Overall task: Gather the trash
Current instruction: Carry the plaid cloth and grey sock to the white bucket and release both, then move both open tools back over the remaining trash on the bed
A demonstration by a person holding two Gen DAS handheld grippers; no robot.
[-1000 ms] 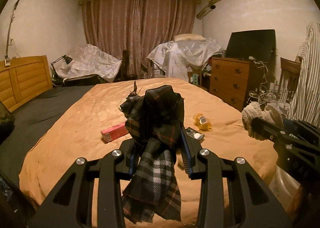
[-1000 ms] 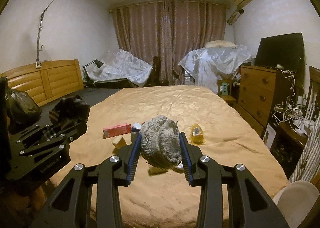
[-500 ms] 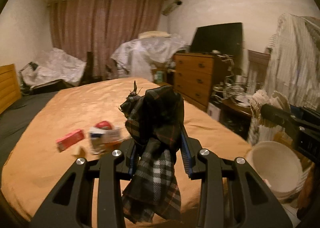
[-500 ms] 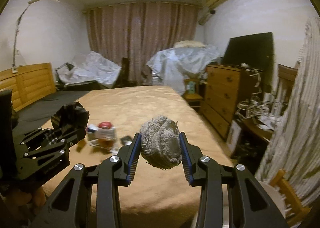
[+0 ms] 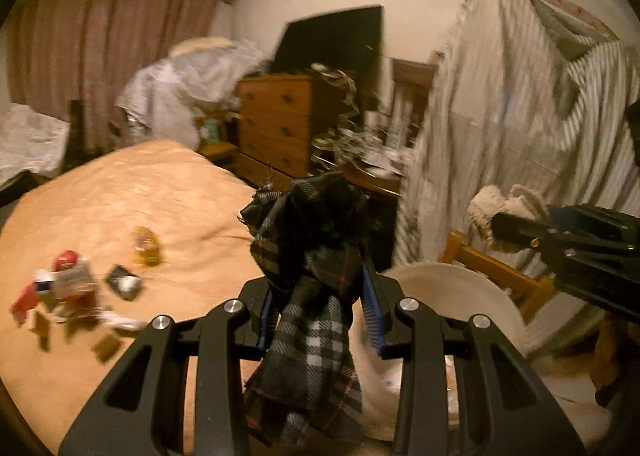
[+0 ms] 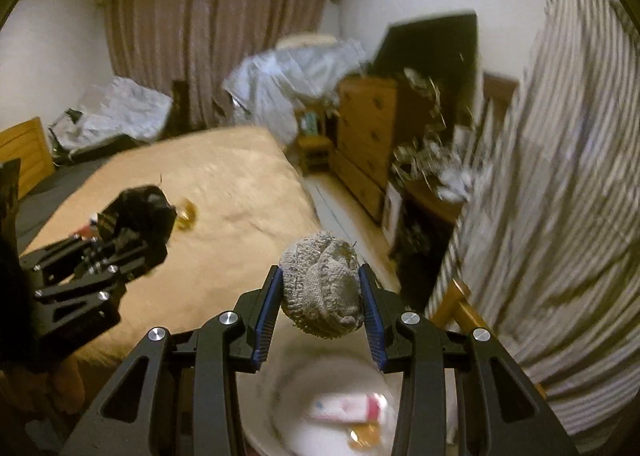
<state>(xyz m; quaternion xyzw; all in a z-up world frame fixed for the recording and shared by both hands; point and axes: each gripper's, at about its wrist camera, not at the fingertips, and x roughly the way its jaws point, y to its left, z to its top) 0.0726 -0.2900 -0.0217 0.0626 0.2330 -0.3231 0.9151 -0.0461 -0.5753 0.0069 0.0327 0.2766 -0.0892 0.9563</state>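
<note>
My left gripper (image 5: 318, 306) is shut on a dark plaid cloth (image 5: 312, 280) that bunches above the jaws and hangs below them. My right gripper (image 6: 322, 298) is shut on a grey knitted hat (image 6: 322, 290). Below both stands a white bin: its rim (image 5: 460, 288) shows right of the left gripper, and its inside (image 6: 304, 396) under the right gripper holds a pink-and-white packet (image 6: 348, 408). Several pieces of trash (image 5: 72, 296) lie blurred on the orange bedspread (image 5: 120, 196), among them a yellow wrapper (image 5: 147, 250). The left gripper (image 6: 104, 252) appears at the left of the right wrist view.
A striped shirt (image 5: 500, 116) hangs at the right over a wooden chair frame (image 5: 488, 272). A wooden dresser (image 5: 280, 120) with a dark screen (image 5: 336, 40) and a cluttered low table (image 5: 360, 152) stand beyond the bed's right side. Covered furniture stands by the curtains (image 6: 216, 36).
Both grippers have swung to the right, away from the bed's middle, and stand over the white bin by the striped shirt. Each keeps its grip on its item.
</note>
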